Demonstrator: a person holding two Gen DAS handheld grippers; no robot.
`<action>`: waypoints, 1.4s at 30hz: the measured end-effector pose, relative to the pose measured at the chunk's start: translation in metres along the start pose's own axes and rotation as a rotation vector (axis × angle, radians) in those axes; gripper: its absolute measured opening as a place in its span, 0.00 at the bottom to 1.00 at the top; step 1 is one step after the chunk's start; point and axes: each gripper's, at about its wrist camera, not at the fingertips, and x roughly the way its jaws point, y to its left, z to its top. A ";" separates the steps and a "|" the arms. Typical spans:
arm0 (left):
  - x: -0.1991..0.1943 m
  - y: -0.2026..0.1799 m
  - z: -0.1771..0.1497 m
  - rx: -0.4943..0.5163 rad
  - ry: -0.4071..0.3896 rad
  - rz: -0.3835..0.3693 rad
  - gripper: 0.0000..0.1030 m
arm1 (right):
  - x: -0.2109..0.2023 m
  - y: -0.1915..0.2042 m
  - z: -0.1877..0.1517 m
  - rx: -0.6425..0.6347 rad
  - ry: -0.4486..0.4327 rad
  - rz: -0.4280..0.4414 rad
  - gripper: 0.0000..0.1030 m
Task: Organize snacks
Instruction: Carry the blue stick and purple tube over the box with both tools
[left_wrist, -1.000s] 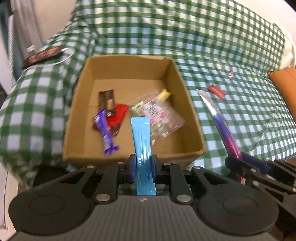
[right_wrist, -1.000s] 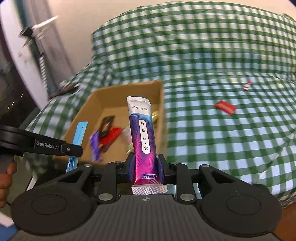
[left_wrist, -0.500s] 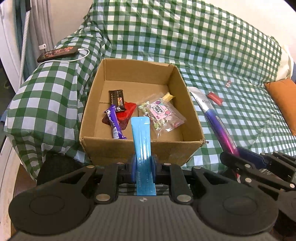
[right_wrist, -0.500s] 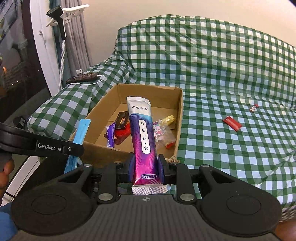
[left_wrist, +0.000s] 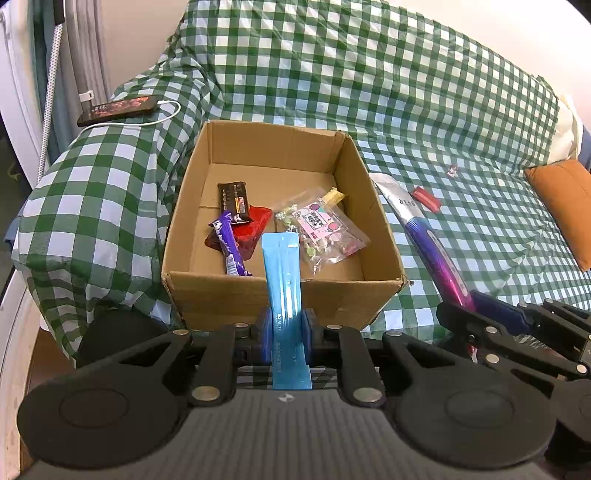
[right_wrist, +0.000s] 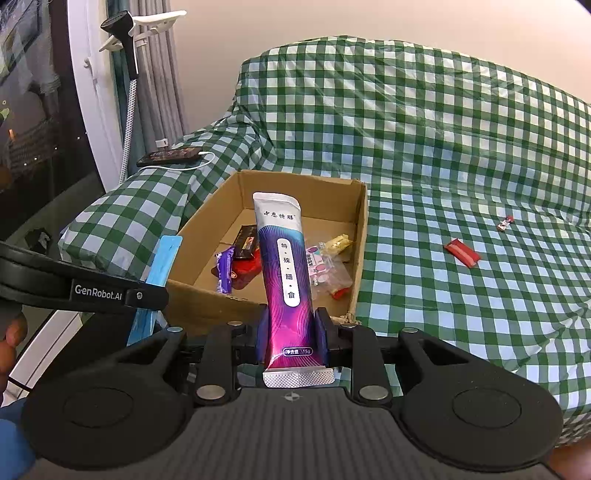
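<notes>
Snacks in the cardboard box (left_wrist: 280, 295) overlap; jaws clamp a blue sachet (left_wrist: 284, 280) left, purple sachet (right_wrist: 284, 273) right.

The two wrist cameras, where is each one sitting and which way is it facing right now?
Left wrist: on the left gripper, aimed down into the cardboard box; its blue sachet and the right gripper show.
Right wrist: on the right gripper, facing box and sofa; its purple sachet, left gripper and a hand show.
Shared: box, both sachets, red wrapper.
</notes>
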 end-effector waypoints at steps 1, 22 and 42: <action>0.000 0.000 0.000 0.000 0.002 -0.001 0.18 | 0.000 0.000 0.000 0.001 0.001 0.000 0.27; 0.032 0.019 0.025 -0.032 0.010 0.025 0.18 | 0.032 -0.005 0.011 0.001 0.072 -0.026 0.27; 0.079 0.045 0.095 -0.048 -0.015 0.059 0.18 | 0.096 -0.008 0.059 0.038 0.108 -0.030 0.27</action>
